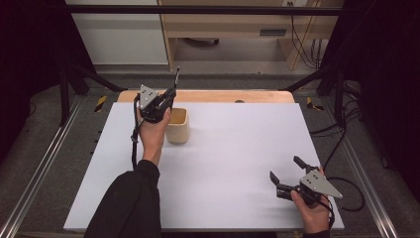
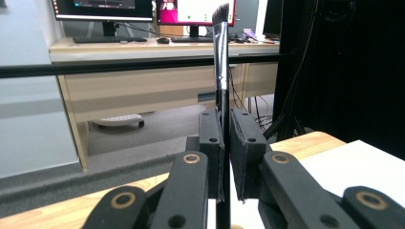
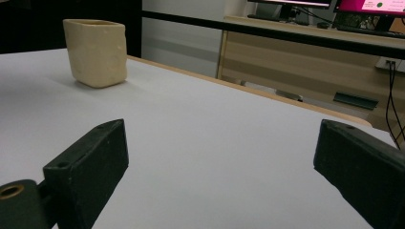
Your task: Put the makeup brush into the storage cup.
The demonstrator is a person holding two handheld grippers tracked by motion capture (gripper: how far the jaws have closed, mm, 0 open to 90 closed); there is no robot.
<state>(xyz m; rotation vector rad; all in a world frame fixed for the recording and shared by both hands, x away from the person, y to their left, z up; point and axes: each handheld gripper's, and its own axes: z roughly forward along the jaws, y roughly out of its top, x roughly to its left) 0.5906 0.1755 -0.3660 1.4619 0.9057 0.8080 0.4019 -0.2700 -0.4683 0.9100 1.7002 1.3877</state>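
White sheeting covers the counter (image 1: 223,163), whose wooden far edge shows beyond it. At the near right, the right claw (image 1: 285,174) hovers low over the bare sheet with its jaws spread wide apart and nothing between them. Farther off on the left, the left claw (image 1: 171,94) is clamped on the dark handle of a makeup brush (image 2: 220,57), which stands upright with its angled bristles on top. Just right of that hand sits a cream square cup (image 1: 177,126), upright and open at the top, close beside the left claw. Beyond the counter stands a wooden desk (image 2: 143,81) with monitors
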